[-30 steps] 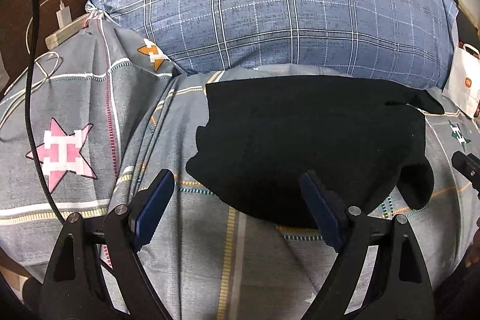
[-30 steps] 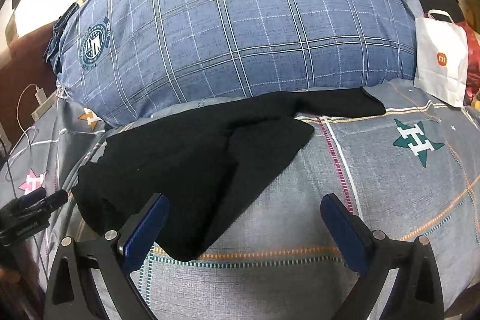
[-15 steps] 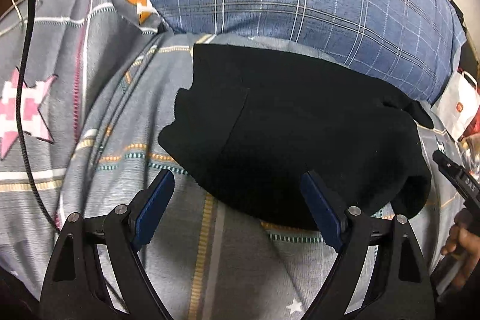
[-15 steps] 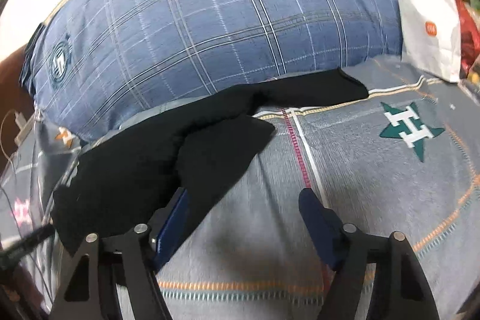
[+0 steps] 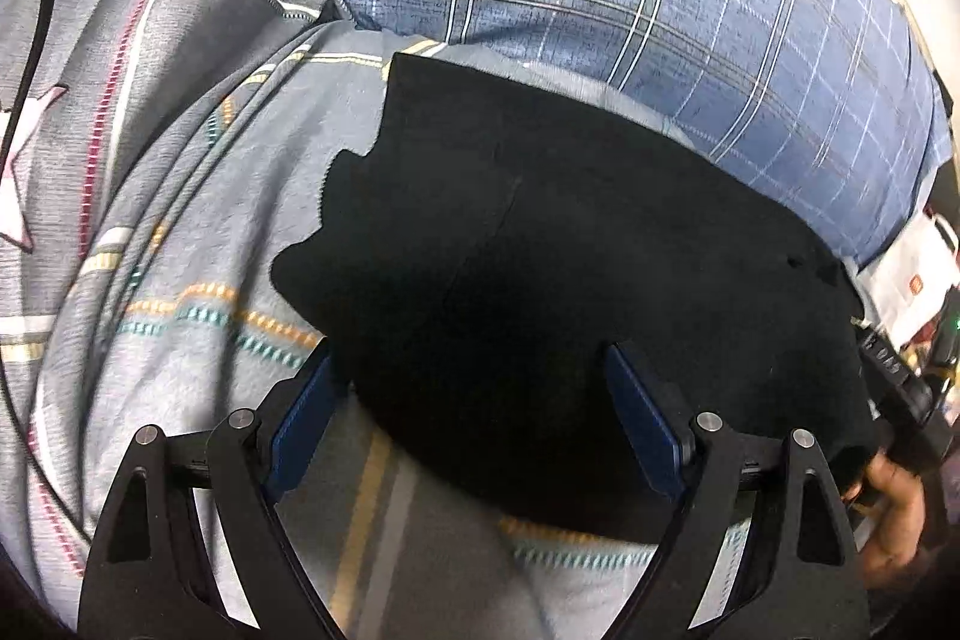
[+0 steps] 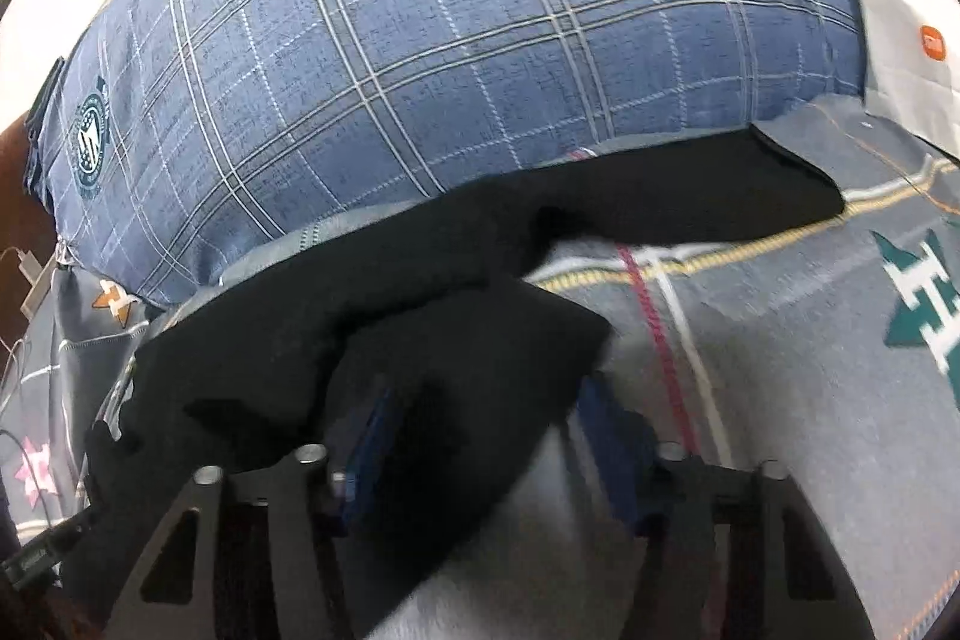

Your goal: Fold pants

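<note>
Where the black pants (image 5: 570,268) end on the bedspread (image 5: 180,220), left tongs (image 5: 474,424) and right tongs (image 6: 480,436) both agape astride the hem.

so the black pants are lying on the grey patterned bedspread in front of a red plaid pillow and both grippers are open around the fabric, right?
Not quite: the pillow is blue plaid, not red, as the right wrist view shows. The rest holds: the black pants lie on the grey patterned bedspread in front of it, and the left gripper and right gripper are both open around the fabric.
</note>
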{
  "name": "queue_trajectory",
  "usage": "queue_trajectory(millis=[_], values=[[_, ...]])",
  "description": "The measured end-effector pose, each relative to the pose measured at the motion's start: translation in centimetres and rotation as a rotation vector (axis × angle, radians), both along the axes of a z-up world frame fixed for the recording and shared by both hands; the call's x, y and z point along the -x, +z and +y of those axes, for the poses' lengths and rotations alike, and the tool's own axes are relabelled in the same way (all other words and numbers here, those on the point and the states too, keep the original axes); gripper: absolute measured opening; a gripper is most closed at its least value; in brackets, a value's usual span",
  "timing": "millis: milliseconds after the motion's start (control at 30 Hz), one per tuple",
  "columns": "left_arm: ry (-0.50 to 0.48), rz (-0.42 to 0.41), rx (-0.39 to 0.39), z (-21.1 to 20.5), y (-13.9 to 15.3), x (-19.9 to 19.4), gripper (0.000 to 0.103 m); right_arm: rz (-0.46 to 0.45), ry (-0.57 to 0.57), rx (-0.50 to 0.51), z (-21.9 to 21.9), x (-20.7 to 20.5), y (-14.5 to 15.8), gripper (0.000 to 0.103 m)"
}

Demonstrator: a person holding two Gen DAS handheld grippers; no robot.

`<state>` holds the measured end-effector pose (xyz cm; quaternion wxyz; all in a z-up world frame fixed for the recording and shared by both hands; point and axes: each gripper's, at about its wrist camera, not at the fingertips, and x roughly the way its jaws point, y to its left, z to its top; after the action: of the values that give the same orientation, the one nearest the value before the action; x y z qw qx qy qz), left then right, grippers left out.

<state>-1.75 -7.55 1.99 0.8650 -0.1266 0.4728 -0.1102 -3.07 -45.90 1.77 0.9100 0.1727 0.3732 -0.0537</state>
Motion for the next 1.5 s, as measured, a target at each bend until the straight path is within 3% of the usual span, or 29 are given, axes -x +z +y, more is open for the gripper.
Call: queue_trajectory(millis=[33, 100, 133, 200, 233, 400, 567, 667, 700, 767, 800, 833, 967, 1033, 1100, 1167, 1300, 1367, 1467, 1500], values=[[0.000, -0.007, 0.002, -0.1, -0.1, -0.1, 0.087, 0.002, 0.007, 0.008, 0.2, -0.3, -0.1, 0.032], [-0.032, -0.017, -0.014, -0.6, -0.1, -0.2, 0.081, 0.010, 0.005, 0.021, 0.3, -0.9, -0.3, 0.016], [-0.050, -0.022, -0.022, -0.9, 0.0, -0.2, 0.055, 0.002, 0.002, 0.017, 0.3, -0.9, -0.1, 0.013], [-0.101, -0.016, -0.001, -1.1, 0.2, -0.1, 0.021, -0.022, 0.000, 0.028, 0.3, -0.4, 0.5, 0.011], [-0.108, -0.010, 0.022, -0.9, 0.3, 0.1, 0.019, -0.036, -0.003, 0.036, 0.3, 0.0, 0.8, 0.010], [-0.129, -0.029, 0.046, 0.0, 1.1, 1.0, 0.019, -0.114, -0.051, 0.070, -1.0, 4.3, 4.2, 0.004], [-0.130, 0.002, 0.058, 0.4, 0.7, 1.2, 0.019, -0.167, -0.196, 0.125, -5.0, 10.7, 7.3, 0.003], [-0.125, 0.009, 0.067, 0.2, 0.5, 1.2, 0.019, -0.156, -0.205, 0.030, -7.5, 12.0, 6.8, 0.003], [-0.122, 0.012, 0.068, 0.2, 0.5, 1.3, 0.019, -0.138, -0.190, -0.012, -7.5, 11.6, 6.4, 0.006], [-0.114, 0.017, 0.069, 0.1, 0.3, 1.3, 0.019, -0.095, -0.138, -0.052, -6.6, 10.2, 5.4, 0.023], [-0.113, 0.017, 0.066, 0.1, 0.3, 1.5, 0.019, -0.076, -0.100, -0.065, -5.8, 9.2, 4.8, 0.046], [-0.113, 0.017, 0.061, -0.1, 0.3, 1.5, 0.019, -0.065, -0.075, -0.078, -5.0, 8.3, 4.1, 0.058], [-0.114, 0.022, 0.051, -0.3, 0.1, 1.4, 0.019, -0.013, -0.039, -0.151, -3.5, 4.2, 1.4, 0.058], [-0.110, 0.028, 0.049, -0.4, -0.1, 1.2, 0.019, -0.019, -0.043, -0.210, -3.5, 2.5, 0.2, 0.055], [-0.111, 0.027, 0.040, -0.5, -0.1, 1.2, 0.019, -0.026, -0.045, -0.241, -3.7, 1.3, -0.3, 0.005], [-0.116, 0.026, 0.037, -0.4, -0.1, 1.3, 0.019, -0.015, -0.027, -0.236, -3.5, 1.4, 0.1, 0.005], [-0.119, 0.037, 0.067, 0.0, -0.3, 1.1, 0.019, -0.114, -0.020, -0.118, -3.8, 5.7, 4.7, 0.004], [-0.121, 0.041, 0.078, 0.3, -0.4, 1.1, 0.019, -0.148, -0.114, -0.067, -6.0, 9.3, 6.6, 0.004], [-0.117, 0.047, 0.103, 0.7, -0.6, 1.4, 0.020, -0.117, -0.299, 0.012, -10.2, 13.5, 7.2, 0.004], [-0.115, 0.049, 0.117, 0.8, -0.7, 1.4, 0.026, -0.106, -0.357, 0.012, -11.6, 14.4, 6.8, 0.005]])
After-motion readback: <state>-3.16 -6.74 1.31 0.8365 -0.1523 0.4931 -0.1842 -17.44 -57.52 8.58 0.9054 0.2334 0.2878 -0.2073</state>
